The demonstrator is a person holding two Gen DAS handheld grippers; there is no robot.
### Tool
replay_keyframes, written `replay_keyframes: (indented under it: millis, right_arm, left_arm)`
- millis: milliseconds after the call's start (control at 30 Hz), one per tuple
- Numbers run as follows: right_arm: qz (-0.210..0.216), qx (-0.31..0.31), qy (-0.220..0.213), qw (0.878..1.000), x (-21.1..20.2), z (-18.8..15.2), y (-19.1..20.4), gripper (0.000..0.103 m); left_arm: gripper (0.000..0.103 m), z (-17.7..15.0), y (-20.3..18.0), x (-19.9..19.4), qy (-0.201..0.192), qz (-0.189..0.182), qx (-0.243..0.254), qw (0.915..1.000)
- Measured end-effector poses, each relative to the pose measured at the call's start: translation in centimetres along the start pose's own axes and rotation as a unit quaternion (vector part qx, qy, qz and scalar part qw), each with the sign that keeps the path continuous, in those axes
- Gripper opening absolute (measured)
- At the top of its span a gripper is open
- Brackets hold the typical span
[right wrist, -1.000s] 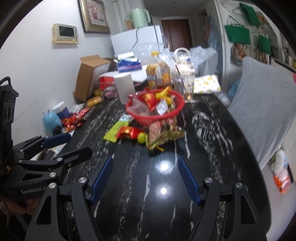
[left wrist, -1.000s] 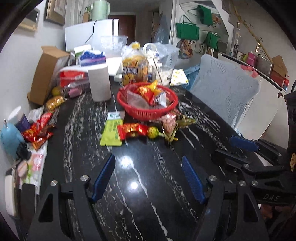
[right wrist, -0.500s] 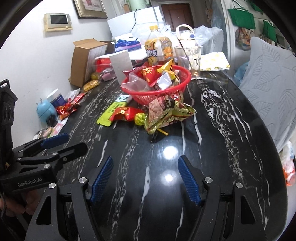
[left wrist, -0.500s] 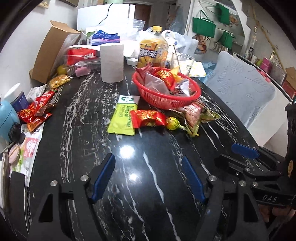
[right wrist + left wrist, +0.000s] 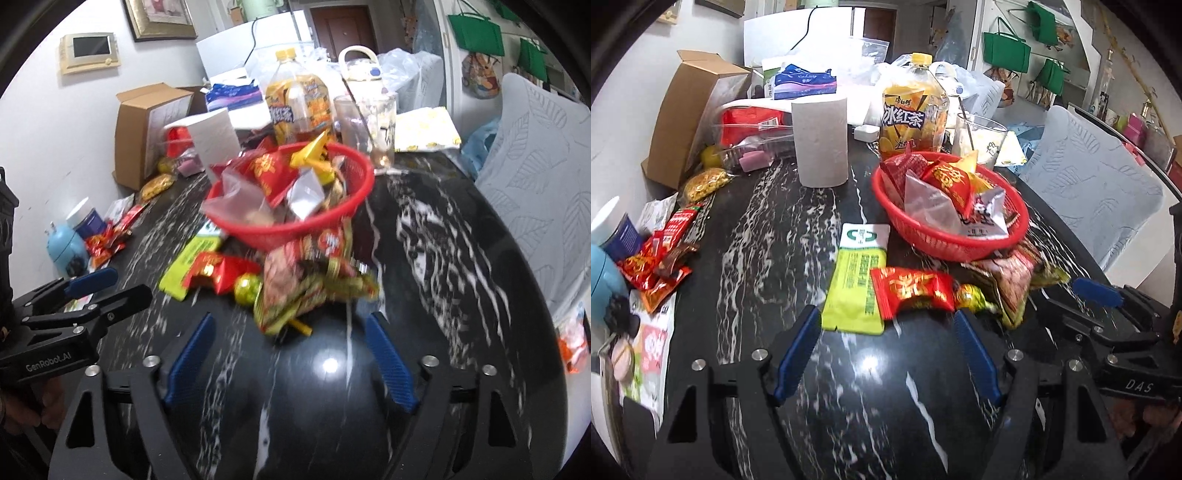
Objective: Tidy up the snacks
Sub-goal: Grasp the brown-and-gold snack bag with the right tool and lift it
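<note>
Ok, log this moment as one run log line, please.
phase: approach | left gripper: open, empty | right gripper: open, empty | red basket: part filled | loose snacks: on table beside basket

Both grippers nearer the snacks

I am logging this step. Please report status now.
Left gripper and right gripper open, empty. Red basket part filled; red packet and green packet loose on table. Nothing between.
</note>
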State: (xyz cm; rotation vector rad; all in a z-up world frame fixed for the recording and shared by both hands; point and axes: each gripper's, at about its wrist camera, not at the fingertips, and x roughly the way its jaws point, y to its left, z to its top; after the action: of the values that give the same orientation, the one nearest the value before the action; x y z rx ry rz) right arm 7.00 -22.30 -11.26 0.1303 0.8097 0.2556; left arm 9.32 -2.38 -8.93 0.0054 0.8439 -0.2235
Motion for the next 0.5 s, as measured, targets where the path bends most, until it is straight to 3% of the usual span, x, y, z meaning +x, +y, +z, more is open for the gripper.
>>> replay_keyframes:
  millis: [167,500]
  right_arm:
    - [-0.017,-0.019,-0.006,1.0,1.4,1.9,-0.1,0.094]
    - [-0.025,-0.048,0.036,0.998,5.6,3.9,-0.3,0.094]
  left_arm:
    - [0.074,1.2,0.4,1.3,0.004,0.003,-0.003,1.0]
    - [0.074,1.9,1.2,2.8,0.015,0.011,-0.011,0.9998]
